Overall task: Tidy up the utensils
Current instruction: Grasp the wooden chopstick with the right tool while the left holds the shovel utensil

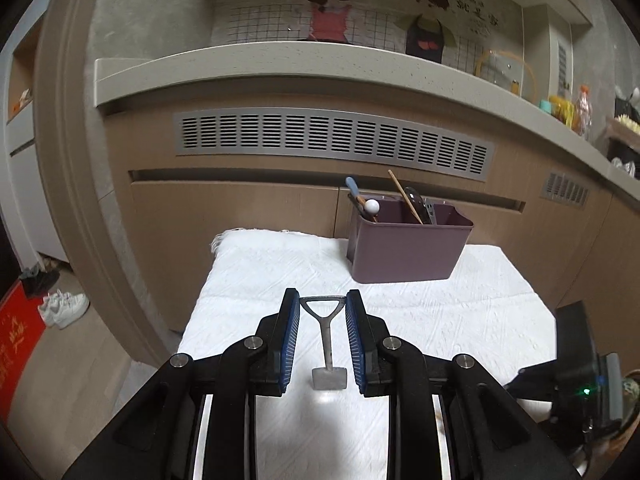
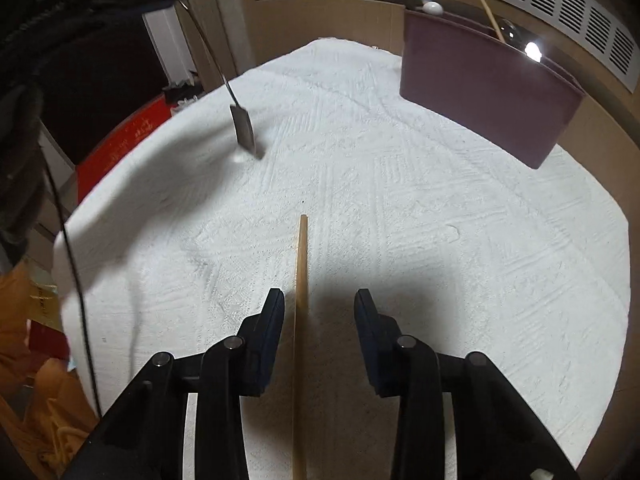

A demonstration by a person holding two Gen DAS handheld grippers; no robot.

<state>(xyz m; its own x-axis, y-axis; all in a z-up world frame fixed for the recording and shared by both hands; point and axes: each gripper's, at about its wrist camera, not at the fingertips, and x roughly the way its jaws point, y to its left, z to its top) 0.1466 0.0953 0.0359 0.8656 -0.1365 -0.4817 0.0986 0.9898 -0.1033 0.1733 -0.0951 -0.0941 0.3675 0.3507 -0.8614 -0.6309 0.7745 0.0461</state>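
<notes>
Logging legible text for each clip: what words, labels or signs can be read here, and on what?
"就是家": wall decal beside the cartoon man, lower row of characters.
The smaller row above it on the same decal is too small to read surely.
Red board by the floor has gold characters, too blurred to read.
Orange bag has dark print, too blurred to read.
Purple bin shows no text.
</notes>
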